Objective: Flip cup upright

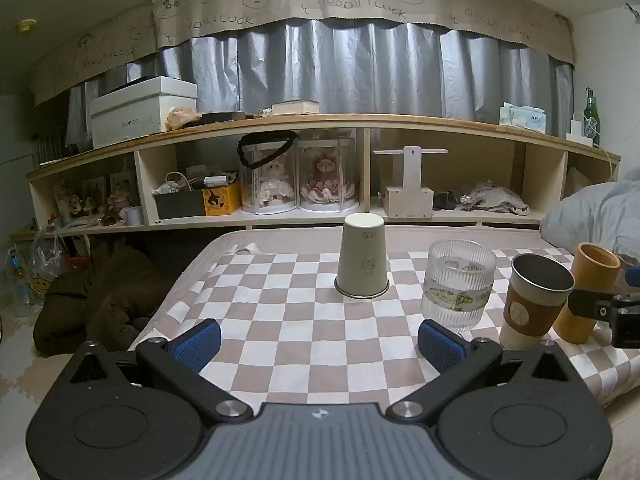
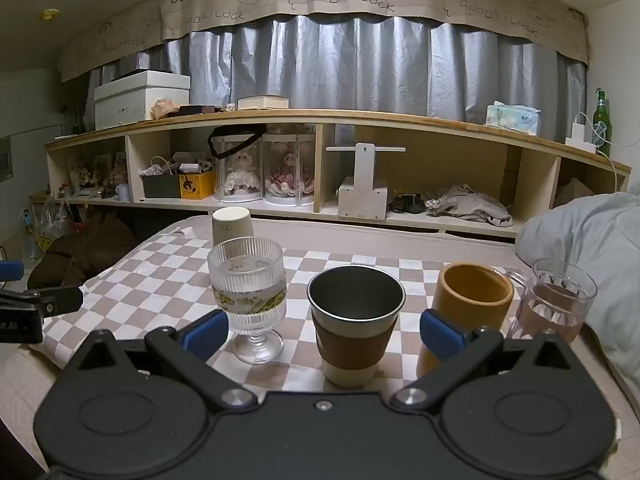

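A cream cup (image 1: 362, 260) stands upside down, mouth down, on the checkered cloth (image 1: 304, 344). It shows straight ahead in the left wrist view and far left behind the glass in the right wrist view (image 2: 232, 226). My left gripper (image 1: 319, 342) is open and empty, a short way in front of the cup. My right gripper (image 2: 323, 330) is open and empty, with an upright metal cup with a brown sleeve (image 2: 354, 328) between its fingers, not touched.
A ribbed stemmed glass (image 2: 250, 292), a tan cylinder cup (image 2: 468, 300) and a pink-tinted glass mug (image 2: 554, 300) stand in a row with the sleeved cup. A grey pillow (image 2: 592, 248) lies right. A shelf (image 1: 320, 176) runs behind; the table edge drops left.
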The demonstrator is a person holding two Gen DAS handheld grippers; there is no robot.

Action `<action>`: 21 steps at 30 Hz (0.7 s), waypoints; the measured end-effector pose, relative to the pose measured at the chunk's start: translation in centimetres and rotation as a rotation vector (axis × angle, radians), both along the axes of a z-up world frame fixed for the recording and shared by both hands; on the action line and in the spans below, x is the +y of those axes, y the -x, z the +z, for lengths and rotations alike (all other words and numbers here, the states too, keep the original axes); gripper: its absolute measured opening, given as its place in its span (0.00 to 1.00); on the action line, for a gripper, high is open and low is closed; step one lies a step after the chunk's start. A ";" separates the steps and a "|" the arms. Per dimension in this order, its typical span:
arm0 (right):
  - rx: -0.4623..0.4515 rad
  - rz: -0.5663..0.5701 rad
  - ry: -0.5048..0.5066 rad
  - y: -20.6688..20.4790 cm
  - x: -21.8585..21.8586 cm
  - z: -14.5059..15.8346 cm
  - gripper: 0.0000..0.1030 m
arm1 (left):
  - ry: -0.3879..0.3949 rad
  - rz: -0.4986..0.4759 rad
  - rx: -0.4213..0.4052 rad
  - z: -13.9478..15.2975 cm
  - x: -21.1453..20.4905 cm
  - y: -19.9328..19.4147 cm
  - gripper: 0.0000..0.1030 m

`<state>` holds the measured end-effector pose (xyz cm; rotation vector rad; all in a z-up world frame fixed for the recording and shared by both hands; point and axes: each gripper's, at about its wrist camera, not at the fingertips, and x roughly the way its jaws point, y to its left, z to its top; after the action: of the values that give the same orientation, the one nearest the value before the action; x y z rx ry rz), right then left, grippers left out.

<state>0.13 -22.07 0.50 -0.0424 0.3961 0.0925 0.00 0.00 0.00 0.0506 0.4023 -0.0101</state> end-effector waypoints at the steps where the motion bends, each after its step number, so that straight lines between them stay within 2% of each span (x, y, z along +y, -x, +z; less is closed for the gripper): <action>1: 0.006 0.000 -0.006 0.0 0.0 0.0 1.00 | 0.000 0.000 0.000 0.0 0.0 0.0 1.00; 21: 0.004 -0.001 0.000 0.0 0.0 0.0 1.00 | -0.003 0.001 0.001 0.0 0.0 0.0 1.00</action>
<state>0.10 -22.09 0.46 -0.0417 0.3998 0.0920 0.00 -0.01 0.00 0.0538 0.4037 -0.0089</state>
